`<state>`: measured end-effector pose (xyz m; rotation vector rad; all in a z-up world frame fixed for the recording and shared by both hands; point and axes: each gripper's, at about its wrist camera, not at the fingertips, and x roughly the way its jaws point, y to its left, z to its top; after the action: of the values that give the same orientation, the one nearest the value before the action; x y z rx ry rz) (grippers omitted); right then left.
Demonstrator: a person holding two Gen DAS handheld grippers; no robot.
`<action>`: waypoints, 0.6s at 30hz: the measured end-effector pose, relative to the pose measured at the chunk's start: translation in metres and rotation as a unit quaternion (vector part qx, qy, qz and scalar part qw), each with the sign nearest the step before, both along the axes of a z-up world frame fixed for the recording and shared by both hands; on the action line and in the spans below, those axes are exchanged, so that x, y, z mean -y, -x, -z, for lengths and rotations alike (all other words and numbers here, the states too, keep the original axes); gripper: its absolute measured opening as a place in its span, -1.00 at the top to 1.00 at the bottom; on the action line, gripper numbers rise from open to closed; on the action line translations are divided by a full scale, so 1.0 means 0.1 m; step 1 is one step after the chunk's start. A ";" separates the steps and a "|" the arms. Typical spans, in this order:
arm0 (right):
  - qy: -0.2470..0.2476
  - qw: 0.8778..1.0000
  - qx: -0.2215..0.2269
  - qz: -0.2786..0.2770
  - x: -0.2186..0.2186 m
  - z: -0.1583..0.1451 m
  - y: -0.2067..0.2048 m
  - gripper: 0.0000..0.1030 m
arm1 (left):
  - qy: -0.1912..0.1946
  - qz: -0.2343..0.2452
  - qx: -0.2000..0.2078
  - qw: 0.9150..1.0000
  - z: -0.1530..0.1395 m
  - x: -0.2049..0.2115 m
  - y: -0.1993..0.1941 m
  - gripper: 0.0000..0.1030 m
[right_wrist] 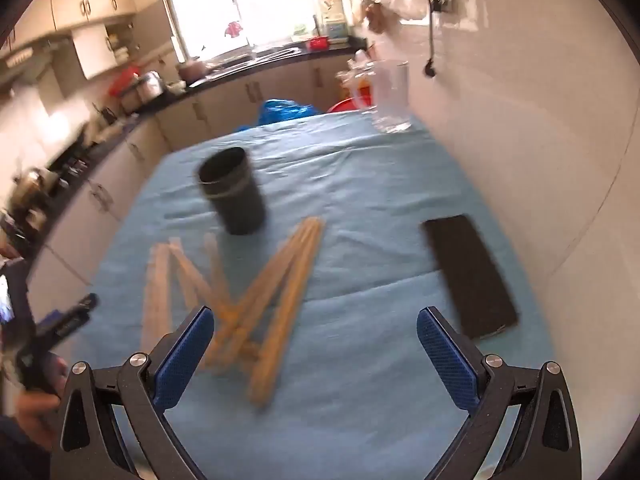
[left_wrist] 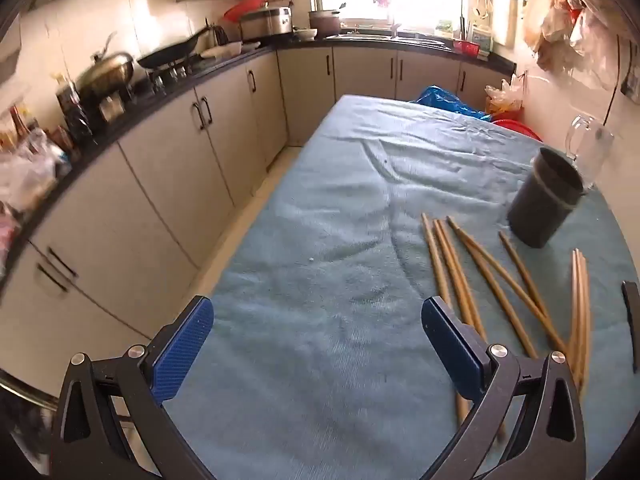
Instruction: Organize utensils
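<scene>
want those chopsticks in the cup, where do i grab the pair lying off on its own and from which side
Grip the separate pair near mid-length, coming straight down from above with the right gripper. Both sticks lie flat and together on the cloth, clear of the crossed chopsticks, so open jaws can straddle both across their width. The dark cup stands upright just beyond.
</scene>
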<state>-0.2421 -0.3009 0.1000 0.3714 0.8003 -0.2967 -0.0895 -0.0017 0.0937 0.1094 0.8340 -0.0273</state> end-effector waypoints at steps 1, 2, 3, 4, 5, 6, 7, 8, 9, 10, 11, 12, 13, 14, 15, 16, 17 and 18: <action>-0.013 1.000 0.000 -0.005 -0.03 -0.03 -0.01 -0.99 | 0.004 0.002 0.002 1.000 -0.07 -0.01 0.07 -1.00; -0.024 1.000 0.001 -0.009 -0.07 -0.06 -0.02 -0.99 | 0.009 0.004 0.011 1.000 -0.18 0.00 0.16 -1.00; -0.035 0.999 0.006 -0.018 -0.12 -0.11 -0.03 -0.97 | 0.009 0.002 0.021 1.000 -0.30 -0.01 0.21 -1.00; -0.044 0.999 0.008 -0.027 -0.15 -0.15 -0.05 -0.96 | 0.011 0.000 0.030 0.999 -0.43 -0.02 0.29 -1.00; -0.045 0.998 0.010 -0.038 -0.16 -0.18 -0.07 -0.95 | 0.021 0.002 0.039 0.999 -0.57 -0.01 0.38 -1.00; -0.037 0.998 0.013 -0.048 -0.18 -0.23 -0.09 -0.95 | 0.026 0.001 0.043 0.999 -0.64 0.01 0.42 -1.00; -0.028 0.998 0.017 -0.054 -0.20 -0.29 -0.09 -0.95 | 0.027 -0.002 0.050 0.998 -0.73 0.03 0.48 -1.00; -0.020 0.997 0.024 -0.066 -0.23 -0.36 -0.08 -0.95 | 0.022 -0.006 0.061 0.998 -0.82 0.07 0.56 -1.00; -0.017 0.997 0.026 -0.074 -0.23 -0.44 -0.08 -0.95 | 0.017 -0.007 0.061 0.998 -0.88 0.11 0.60 -1.00; -0.012 0.996 0.027 -0.079 -0.23 -0.50 -0.07 -0.95 | 0.013 -0.007 0.061 0.998 -0.94 0.16 0.61 -1.00; -0.005 0.996 0.028 -0.082 -0.22 -0.56 -0.05 -0.95 | 0.010 -0.007 0.064 0.998 -0.96 0.20 0.64 -1.00; 0.001 0.996 0.034 -0.086 -0.22 -0.61 -0.03 -0.95 | 0.006 -0.007 0.069 0.998 -0.99 0.25 0.67 -1.00; 0.003 0.995 0.041 -0.089 -0.20 -0.65 -0.01 -0.95 | 0.000 -0.009 0.069 0.998 -1.02 0.29 0.71 -1.00; 0.004 0.995 0.045 -0.092 -0.17 -0.68 0.00 -0.95 | -0.001 -0.008 0.066 0.998 -1.03 0.33 0.71 -1.00; 0.003 0.994 0.047 -0.098 -0.16 -0.70 0.01 -0.95 | -0.002 -0.009 0.067 0.998 -1.06 0.37 0.76 -1.00; 0.002 0.994 0.048 -0.100 -0.14 -0.72 0.00 -0.95 | -0.005 -0.011 0.070 0.997 -1.08 0.41 0.78 -1.00; 0.001 0.993 0.051 -0.104 -0.13 -0.73 0.00 -0.95 | -0.008 -0.012 0.071 0.997 -1.07 0.41 0.78 -1.00; 0.001 0.993 0.053 -0.110 -0.11 -0.74 0.00 -0.95 | -0.011 -0.013 0.071 0.997 -1.09 0.44 0.81 -1.00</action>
<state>-0.2421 -0.2900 0.1739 0.2925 0.7292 -0.0713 -0.1701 -0.0457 0.2030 0.1202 0.6936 0.0132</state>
